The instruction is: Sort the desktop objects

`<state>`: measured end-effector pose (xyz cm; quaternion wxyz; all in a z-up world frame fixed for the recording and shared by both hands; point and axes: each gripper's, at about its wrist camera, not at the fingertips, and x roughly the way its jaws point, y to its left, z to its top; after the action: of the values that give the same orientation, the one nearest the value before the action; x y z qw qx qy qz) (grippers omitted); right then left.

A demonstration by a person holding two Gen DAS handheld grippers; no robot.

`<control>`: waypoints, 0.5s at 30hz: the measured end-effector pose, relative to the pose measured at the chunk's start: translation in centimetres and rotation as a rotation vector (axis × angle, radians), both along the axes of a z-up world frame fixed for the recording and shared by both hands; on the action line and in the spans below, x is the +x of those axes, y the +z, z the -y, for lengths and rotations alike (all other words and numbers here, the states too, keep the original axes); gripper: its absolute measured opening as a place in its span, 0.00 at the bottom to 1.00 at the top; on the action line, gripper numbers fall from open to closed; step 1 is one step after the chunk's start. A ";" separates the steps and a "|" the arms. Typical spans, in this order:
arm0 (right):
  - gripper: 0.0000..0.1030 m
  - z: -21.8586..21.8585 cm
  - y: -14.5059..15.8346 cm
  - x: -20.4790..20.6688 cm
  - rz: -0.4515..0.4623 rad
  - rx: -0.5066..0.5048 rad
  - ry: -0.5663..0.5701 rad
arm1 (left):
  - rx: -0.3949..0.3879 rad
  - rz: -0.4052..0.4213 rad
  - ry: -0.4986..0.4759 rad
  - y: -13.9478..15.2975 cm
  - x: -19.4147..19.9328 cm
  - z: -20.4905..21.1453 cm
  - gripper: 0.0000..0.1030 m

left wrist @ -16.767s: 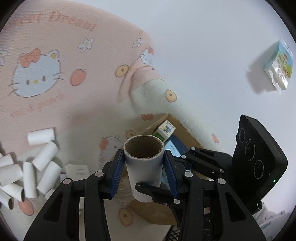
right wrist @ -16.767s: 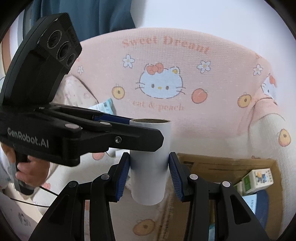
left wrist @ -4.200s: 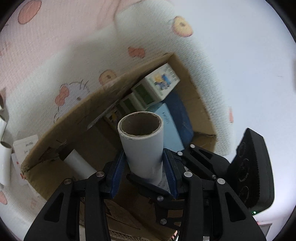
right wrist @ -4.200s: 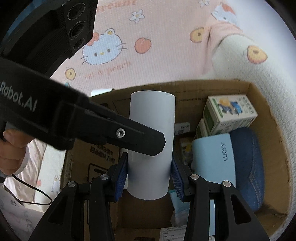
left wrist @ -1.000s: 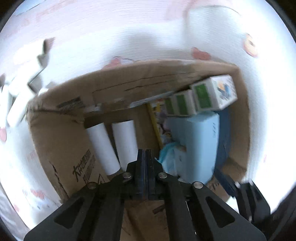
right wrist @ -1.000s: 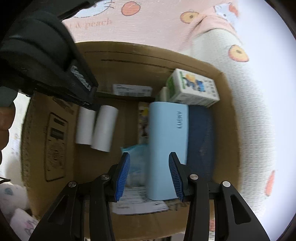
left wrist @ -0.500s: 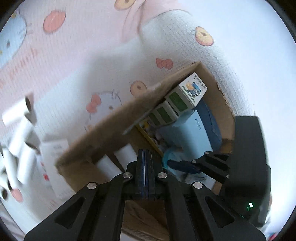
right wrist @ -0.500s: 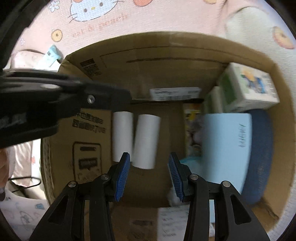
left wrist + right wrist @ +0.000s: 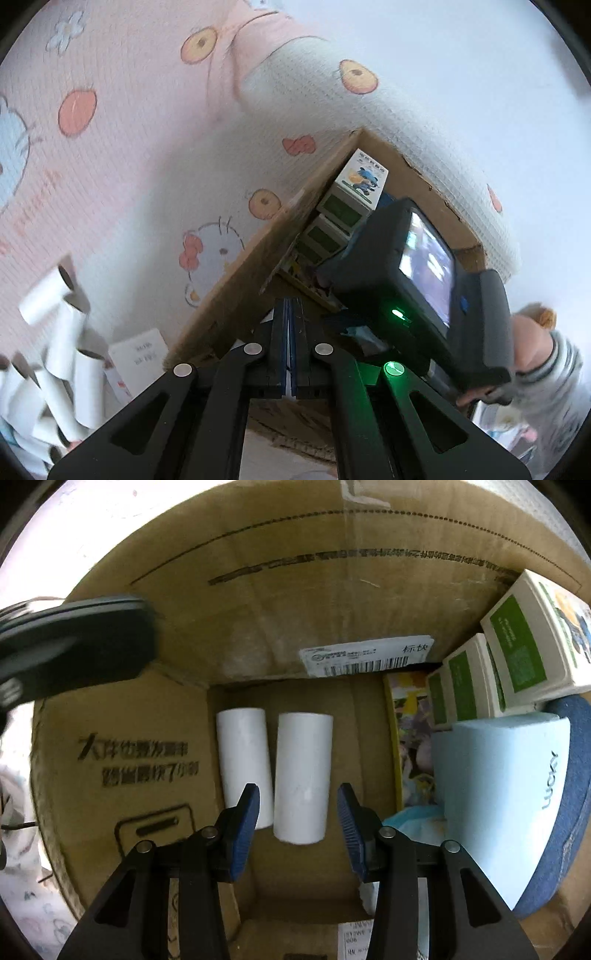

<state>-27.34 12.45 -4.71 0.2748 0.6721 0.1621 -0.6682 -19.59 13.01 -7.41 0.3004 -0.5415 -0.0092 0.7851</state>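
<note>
Two white paper tubes lie side by side on the floor of a cardboard box (image 9: 280,602): one on the left (image 9: 243,764) and one on the right (image 9: 303,775). My right gripper (image 9: 297,808) is open and empty, held inside the box just above the right tube. My left gripper (image 9: 290,347) is shut and empty, outside the box near its left wall (image 9: 258,266). A heap of several more white tubes (image 9: 59,354) lies on the blanket at the lower left of the left wrist view.
Inside the box are green-and-white cartons (image 9: 517,657), a light blue case (image 9: 498,794) on a dark blue cushion (image 9: 576,775), and a picture booklet (image 9: 410,738). The right gripper's body (image 9: 417,280) hangs over the box. A pink cartoon blanket (image 9: 110,110) surrounds it.
My left gripper has pulled back and left, out of the box. My right gripper has gone deeper into the box, staying open over the two tubes.
</note>
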 end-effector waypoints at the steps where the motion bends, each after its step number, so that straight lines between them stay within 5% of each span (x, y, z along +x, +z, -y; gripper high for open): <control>1: 0.39 0.2 -0.1 -0.1 -0.004 0.003 0.001 | -0.009 -0.005 -0.004 -0.1 0.0 0.0 0.00; 11: 0.39 0.7 -2.8 -0.9 0.090 0.053 -0.034 | 0.040 0.075 0.005 -1.0 -0.6 1.0 0.00; 15: 0.29 1.5 -4.0 -0.8 0.102 0.079 0.009 | 0.048 0.085 0.013 -1.0 -0.7 1.6 0.00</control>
<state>-28.13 10.98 -8.70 0.2591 0.7147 0.1773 -0.6250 -20.27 11.42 -8.41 0.3073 -0.5671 -0.0443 0.7629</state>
